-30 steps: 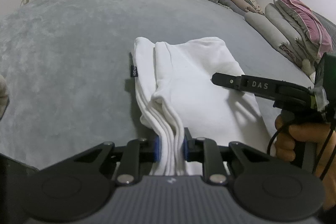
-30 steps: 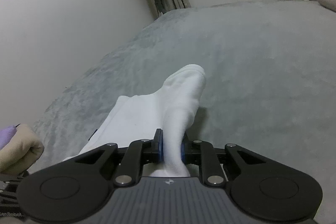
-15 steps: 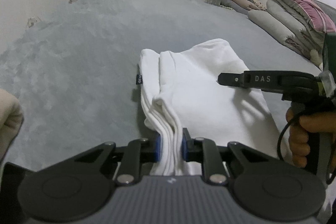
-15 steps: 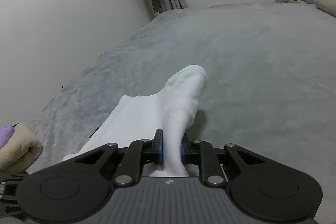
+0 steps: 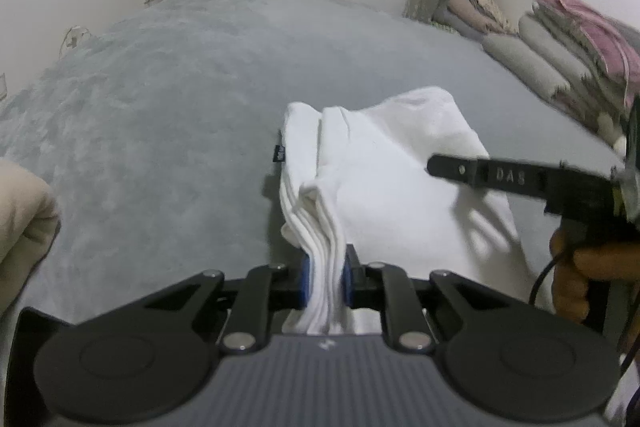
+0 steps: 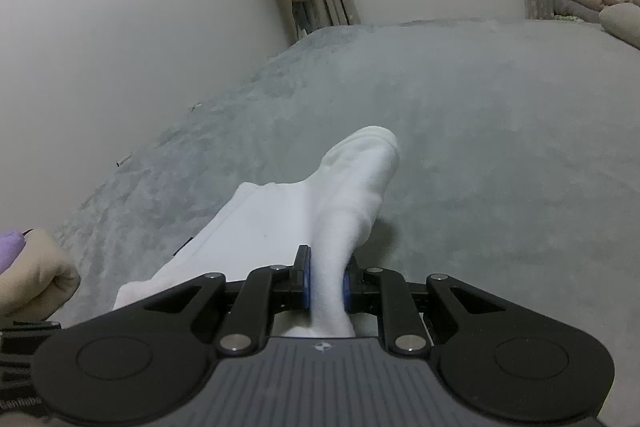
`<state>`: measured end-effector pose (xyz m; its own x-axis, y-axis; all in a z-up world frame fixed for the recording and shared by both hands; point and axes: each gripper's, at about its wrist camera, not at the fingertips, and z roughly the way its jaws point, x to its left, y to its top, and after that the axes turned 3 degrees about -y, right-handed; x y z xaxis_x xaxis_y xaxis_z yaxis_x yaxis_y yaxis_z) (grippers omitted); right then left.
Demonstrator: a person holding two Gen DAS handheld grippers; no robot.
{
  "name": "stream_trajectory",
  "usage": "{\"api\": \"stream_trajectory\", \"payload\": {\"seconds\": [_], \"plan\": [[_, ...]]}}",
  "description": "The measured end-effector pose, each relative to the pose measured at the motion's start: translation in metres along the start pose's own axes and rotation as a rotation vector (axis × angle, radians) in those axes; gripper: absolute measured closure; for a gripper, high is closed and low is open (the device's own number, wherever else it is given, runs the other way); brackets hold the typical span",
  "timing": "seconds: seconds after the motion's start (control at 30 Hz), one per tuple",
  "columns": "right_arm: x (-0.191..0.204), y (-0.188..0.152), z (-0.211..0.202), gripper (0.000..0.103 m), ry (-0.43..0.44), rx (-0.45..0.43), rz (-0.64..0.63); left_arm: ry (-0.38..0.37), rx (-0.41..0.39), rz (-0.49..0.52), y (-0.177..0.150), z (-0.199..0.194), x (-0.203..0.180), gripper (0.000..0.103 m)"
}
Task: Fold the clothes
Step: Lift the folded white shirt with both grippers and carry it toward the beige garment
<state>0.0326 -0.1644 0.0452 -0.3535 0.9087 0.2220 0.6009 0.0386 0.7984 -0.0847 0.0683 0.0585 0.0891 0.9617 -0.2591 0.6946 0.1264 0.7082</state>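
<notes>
Jaws pinching garment [image 5: 384, 163] — label [image 5: 279, 153] left-view only

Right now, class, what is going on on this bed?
A person is folding a white garment on a grey bed cover with two hand-held grippers. The left gripper has just been closing and pinches a stack of folded layers at one edge. The right gripper is clamped on another bunched edge. The far end of the garment rests on the bed.
</notes>
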Motion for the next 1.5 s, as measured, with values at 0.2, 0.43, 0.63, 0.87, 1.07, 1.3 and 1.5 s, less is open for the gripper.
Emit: {"api": "stream_trajectory", "payload": {"seconds": [0.2, 0.43, 0.63, 0.87, 1.07, 1.3, 1.5], "plan": [[0.008, 0.0, -0.02, 0.088, 0.019, -0.048, 0.016, -0.061, -0.061, -0.055, 0.0, -0.028, 0.017, 0.091], [0.036, 0.001, -0.052, 0.089, 0.061, -0.092, -0.008, -0.076, -0.122, -0.044, -0.003, -0.08, 0.031, 0.091], [0.073, 0.006, -0.065, 0.089, 0.142, -0.106, 0.0, -0.048, -0.14, -0.061, -0.001, -0.13, 0.056, 0.091], [0.136, 0.019, -0.076, 0.089, 0.281, -0.128, -0.001, -0.018, -0.22, -0.1, 0.008, -0.213, 0.103, 0.091], [0.202, 0.018, -0.072, 0.089, 0.432, -0.101, 0.023, 0.082, -0.266, -0.178, 0.002, -0.269, 0.166, 0.091], [0.279, 0.001, -0.052, 0.089, 0.482, -0.047, 0.007, 0.208, -0.254, -0.262, -0.012, -0.292, 0.231, 0.091], [0.292, -0.024, -0.022, 0.09, 0.442, -0.002, 0.0, 0.263, -0.185, -0.265, -0.027, -0.269, 0.255, 0.091]]}}
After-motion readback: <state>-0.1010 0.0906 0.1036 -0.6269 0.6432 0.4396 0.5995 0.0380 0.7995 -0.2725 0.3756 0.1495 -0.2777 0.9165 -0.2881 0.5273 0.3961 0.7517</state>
